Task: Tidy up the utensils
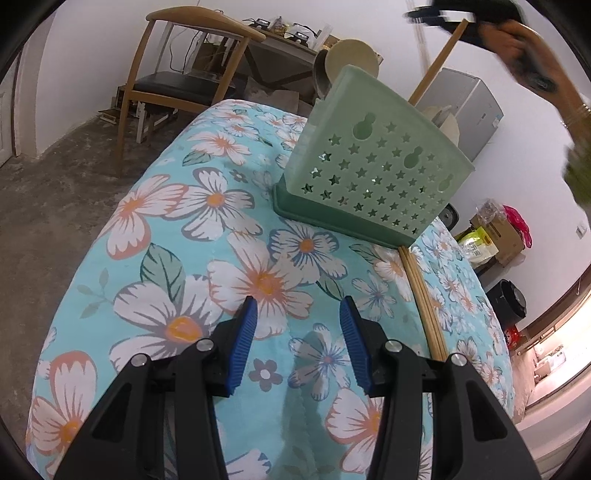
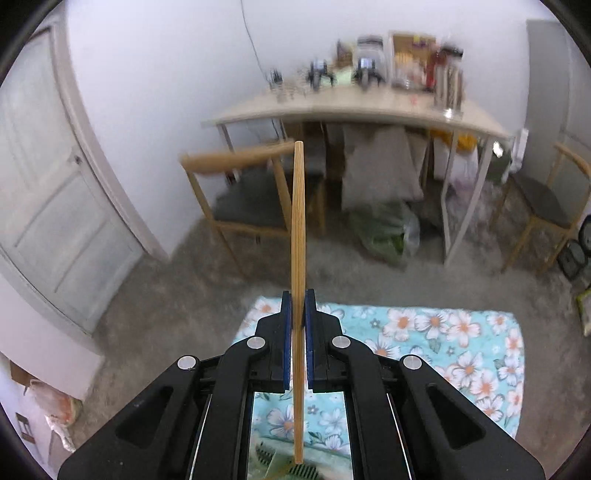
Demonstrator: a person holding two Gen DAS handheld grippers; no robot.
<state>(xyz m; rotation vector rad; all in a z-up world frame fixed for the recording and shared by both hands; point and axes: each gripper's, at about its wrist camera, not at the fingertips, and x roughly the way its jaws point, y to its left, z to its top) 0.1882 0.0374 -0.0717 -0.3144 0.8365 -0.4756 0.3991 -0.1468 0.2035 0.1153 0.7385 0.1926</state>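
One chopstick (image 2: 298, 258) was clamped in the right tool (image 2: 297, 306), raised above the holder (image 1: 373, 162) at the worktop's (image 1: 207, 258) far edge. The left tool (image 1: 297, 317) was held apart, empty. Two chopsticks (image 1: 424, 302) lay by the right edge. Lowering into the holder was judged next.

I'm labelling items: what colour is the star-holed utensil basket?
Pale green basket on a darker green base, clearest in the left wrist view.

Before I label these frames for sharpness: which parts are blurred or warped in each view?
Left wrist view: the right claw and hand are motion-smeared, the green holder sharp, the table edges bowed by the fisheye. Right wrist view: the room and shelf are smeared, the clamped chopstick crisp.
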